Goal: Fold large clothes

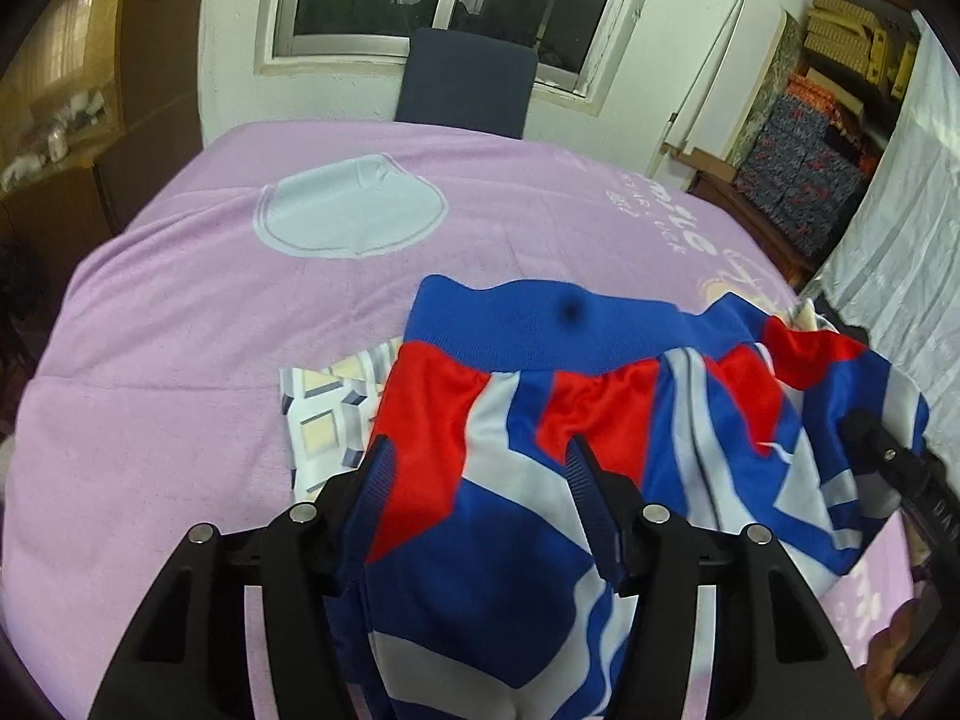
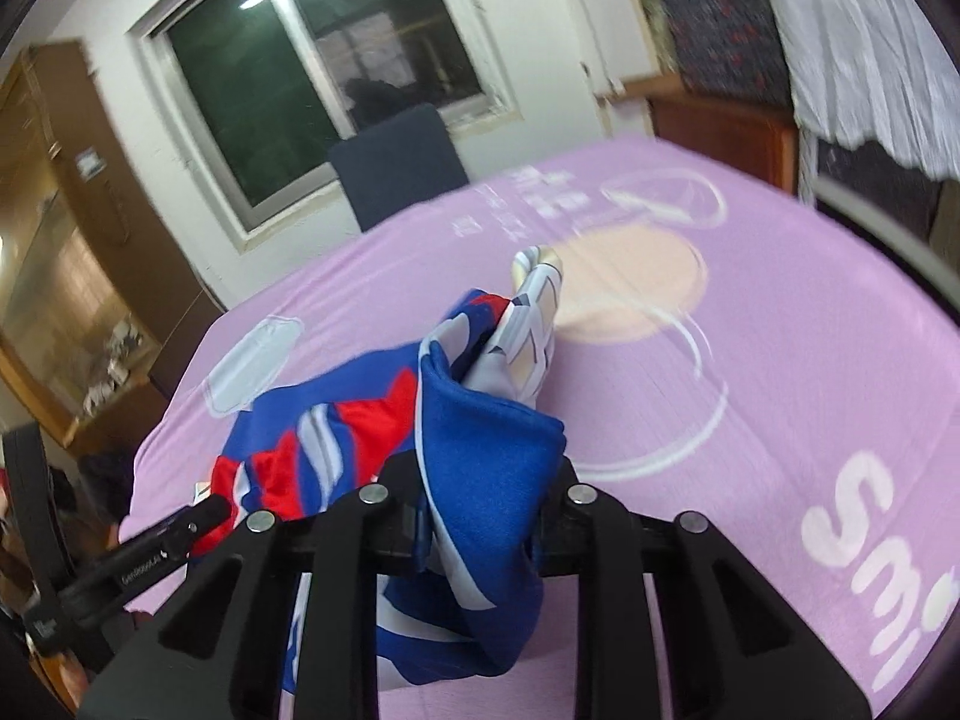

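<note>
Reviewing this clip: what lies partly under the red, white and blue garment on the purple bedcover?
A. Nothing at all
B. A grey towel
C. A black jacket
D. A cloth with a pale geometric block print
D: in the left wrist view a cloth with a pale geometric block print sticks out from beneath the left edge of the garment on the purple bedcover.

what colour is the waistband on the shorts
Solid royal blue, above red, white and blue panels. The waistband of the shorts shows best in the left wrist view.
</note>
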Demonstrator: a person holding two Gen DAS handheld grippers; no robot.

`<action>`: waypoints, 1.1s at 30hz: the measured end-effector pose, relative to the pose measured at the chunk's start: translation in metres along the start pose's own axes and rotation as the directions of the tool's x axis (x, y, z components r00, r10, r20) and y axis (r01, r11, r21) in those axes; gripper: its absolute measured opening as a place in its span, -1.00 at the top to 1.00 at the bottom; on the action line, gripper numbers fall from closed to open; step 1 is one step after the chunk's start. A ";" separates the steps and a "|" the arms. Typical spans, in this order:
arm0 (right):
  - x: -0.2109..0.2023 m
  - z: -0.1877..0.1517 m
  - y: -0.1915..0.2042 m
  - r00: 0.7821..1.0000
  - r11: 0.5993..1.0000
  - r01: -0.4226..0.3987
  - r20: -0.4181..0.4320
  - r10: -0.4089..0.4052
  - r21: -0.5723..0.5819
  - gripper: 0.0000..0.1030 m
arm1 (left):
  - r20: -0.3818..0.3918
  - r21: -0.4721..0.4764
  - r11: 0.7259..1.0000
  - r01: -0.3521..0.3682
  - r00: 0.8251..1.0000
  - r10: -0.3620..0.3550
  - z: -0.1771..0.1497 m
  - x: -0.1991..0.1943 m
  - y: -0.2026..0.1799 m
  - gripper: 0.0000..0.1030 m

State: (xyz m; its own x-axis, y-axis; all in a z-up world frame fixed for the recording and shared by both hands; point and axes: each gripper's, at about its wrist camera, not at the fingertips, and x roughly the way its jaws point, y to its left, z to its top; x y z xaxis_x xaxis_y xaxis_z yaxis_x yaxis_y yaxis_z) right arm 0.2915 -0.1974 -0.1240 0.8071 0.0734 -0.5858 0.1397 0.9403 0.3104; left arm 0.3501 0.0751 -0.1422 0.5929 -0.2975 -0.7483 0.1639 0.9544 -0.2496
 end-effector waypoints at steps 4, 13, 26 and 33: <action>-0.013 -0.007 0.037 0.998 0.986 0.018 0.066 -0.007 -0.168 0.58 | -0.009 -0.041 0.991 0.131 0.991 -0.131 0.005 -0.006 0.006 -0.21; -0.029 -0.047 0.097 0.988 0.885 0.046 0.154 0.029 -0.464 0.58 | 0.009 -0.065 0.881 0.469 0.883 -0.469 0.023 -0.032 -0.014 -0.72; -0.028 -0.069 0.097 0.983 0.798 0.057 0.173 0.060 -0.600 0.57 | -0.269 0.074 0.892 0.447 0.870 -0.413 0.060 0.041 -0.091 0.67; -0.029 -0.061 0.048 0.989 0.873 -0.009 0.122 0.079 -0.487 -0.12 | -0.245 0.062 0.895 0.442 0.876 -0.416 0.060 0.036 -0.087 0.67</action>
State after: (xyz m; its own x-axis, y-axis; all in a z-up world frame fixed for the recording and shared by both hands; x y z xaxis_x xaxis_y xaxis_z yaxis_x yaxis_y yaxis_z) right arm 0.2401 -0.1339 -0.1374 0.8795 0.1061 -0.4639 -0.1649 0.9824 -0.0880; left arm 0.4044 -0.0175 -0.1107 0.2579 -0.6636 -0.7022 0.4580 0.7239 -0.5159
